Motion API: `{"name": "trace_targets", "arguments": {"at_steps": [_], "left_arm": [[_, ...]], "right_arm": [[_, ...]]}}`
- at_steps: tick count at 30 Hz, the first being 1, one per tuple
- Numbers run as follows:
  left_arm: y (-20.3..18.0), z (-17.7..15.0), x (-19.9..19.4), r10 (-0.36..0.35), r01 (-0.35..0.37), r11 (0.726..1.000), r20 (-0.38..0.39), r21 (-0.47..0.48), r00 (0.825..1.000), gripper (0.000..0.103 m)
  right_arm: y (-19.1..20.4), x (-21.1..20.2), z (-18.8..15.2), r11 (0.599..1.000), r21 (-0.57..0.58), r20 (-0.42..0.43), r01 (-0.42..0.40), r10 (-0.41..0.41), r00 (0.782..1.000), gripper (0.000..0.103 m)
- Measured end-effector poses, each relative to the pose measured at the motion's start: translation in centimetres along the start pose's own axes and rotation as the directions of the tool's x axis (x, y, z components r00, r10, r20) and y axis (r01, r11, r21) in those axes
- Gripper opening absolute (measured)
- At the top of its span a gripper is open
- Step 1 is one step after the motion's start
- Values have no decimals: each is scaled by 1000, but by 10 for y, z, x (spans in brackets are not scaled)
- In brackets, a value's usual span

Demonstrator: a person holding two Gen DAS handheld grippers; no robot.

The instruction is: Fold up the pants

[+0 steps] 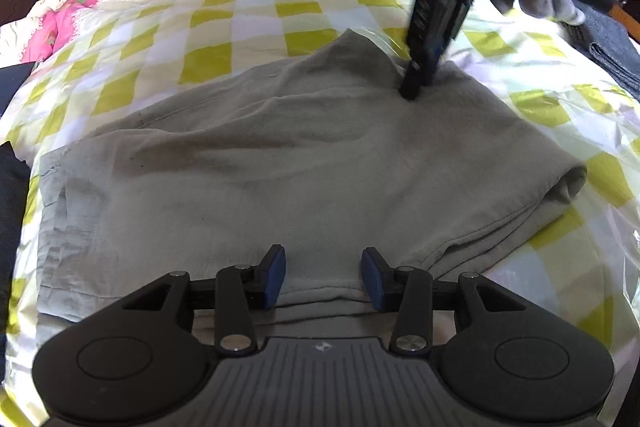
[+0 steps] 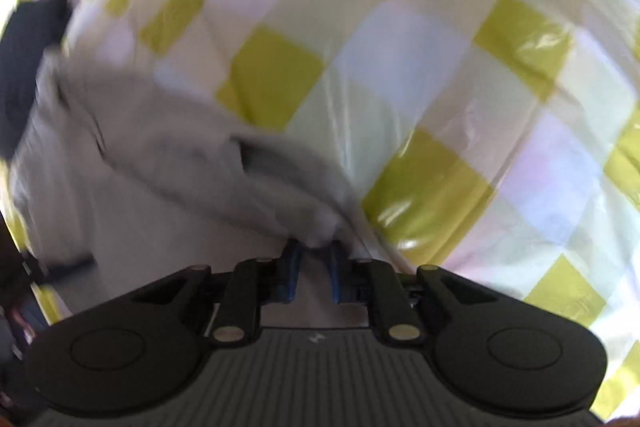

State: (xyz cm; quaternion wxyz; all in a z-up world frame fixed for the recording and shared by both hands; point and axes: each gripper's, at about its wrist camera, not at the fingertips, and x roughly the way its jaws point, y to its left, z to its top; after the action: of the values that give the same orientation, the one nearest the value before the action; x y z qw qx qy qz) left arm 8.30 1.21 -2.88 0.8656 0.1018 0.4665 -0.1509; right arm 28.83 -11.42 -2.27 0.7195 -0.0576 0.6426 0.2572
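Right hand-held gripper [image 2: 314, 259] pinching grey pants [image 1: 280, 163] at far edge, left hand-held gripper [image 1: 324, 275] open, pants lying crosswise

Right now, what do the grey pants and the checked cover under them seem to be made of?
Grey pants: a soft, matte woven or knit cloth, probably cotton; it creases gently and gives no shine.

Checked cover: likely thin plastic sheeting or coated fabric; it is glossy, with bright glare spots and crinkled, film-like wrinkles.

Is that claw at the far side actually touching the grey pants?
Touching. In the left wrist view the right claw digs its tip into the grey pants; its own view shows cloth bunched between its pads.
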Motion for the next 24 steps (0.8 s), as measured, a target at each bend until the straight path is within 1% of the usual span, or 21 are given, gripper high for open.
{"name": "trace_targets", "arguments": {"at_steps": [1, 2, 3, 6, 7, 8, 9, 11, 12, 13, 14, 15, 17, 18, 19, 21, 22, 23, 24], "left_arm": [[1, 0, -2, -6, 6, 1000, 3, -8, 1000, 56], [3, 0, -4, -12, 13, 1000, 6, -16, 1000, 56], [4, 2, -6, -18, 18, 1000, 10, -23, 1000, 56], [12, 7, -17, -12, 15, 999, 58, -49, 998, 56], [15, 9, -19, -9, 13, 998, 71, -60, 997, 56], [20, 10, -20, -6, 13, 997, 88, -73, 996, 56], [25, 12, -20, 0, 8, 997, 98, -82, 995, 56], [35, 12, -12, 39, -31, 996, 92, -86, 995, 56], [41, 10, -5, 72, -66, 994, 73, -85, 995, 56], [47, 7, 0, 107, -102, 991, 52, -88, 993, 56], [52, 2, 2, 128, -124, 988, 45, -90, 991, 57], [57, -3, 1, 137, -133, 987, 39, -91, 990, 60], [63, -11, -9, 147, -142, 984, 40, -107, 988, 60], [64, -15, -14, 151, -146, 983, 34, -108, 988, 61], [65, -17, -19, 158, -154, 983, 29, -99, 987, 61], [66, -20, -28, 170, -167, 983, 25, -81, 985, 60], [67, -22, -32, 169, -167, 983, 23, -80, 985, 60], [68, -25, -36, 165, -163, 983, 17, -85, 986, 60], [70, -28, -38, 161, -160, 983, 6, -89, 987, 60]], "right_arm": [[5, -10, -2, 1000, -10, 32, 17, -17, 999, 26], [12, -21, -5, 1000, -22, 62, 8, -7, 998, 26], [16, -29, -11, 999, -29, 82, -27, 29, 996, 26], [29, -32, -20, 989, -48, 75, -138, 142, 987, 26], [33, -28, -20, 983, -67, 64, -169, 173, 983, 27], [39, -19, -23, 977, -80, 50, -196, 200, 978, 25], [44, -9, -25, 978, -71, 36, -198, 201, 979, 26], [41, 10, -24, 988, -26, 31, -152, 153, 988, 25], [35, 13, -28, 992, -5, 47, -129, 129, 990, 17], [29, 13, -28, 992, 30, 66, -125, 123, 990, 15], [25, 9, -29, 990, 65, 88, -123, 117, 989, 15], [25, 0, -33, 991, 64, 120, -119, 111, 987, 24], [38, -20, -44, 997, -15, 164, -76, 78, 983, 26], [46, -29, -51, 996, -57, 169, -70, 79, 982, 26], [55, -35, -58, 993, -81, 172, -83, 96, 980, 26], [75, -41, -73, 980, -145, 165, -137, 160, 973, 28], [89, -41, -78, 972, -191, 167, -139, 171, 971, 29], [104, -40, -82, 960, -246, 165, -131, 174, 971, 32], [116, -34, -86, 950, -279, 156, -139, 188, 970, 34]]}}
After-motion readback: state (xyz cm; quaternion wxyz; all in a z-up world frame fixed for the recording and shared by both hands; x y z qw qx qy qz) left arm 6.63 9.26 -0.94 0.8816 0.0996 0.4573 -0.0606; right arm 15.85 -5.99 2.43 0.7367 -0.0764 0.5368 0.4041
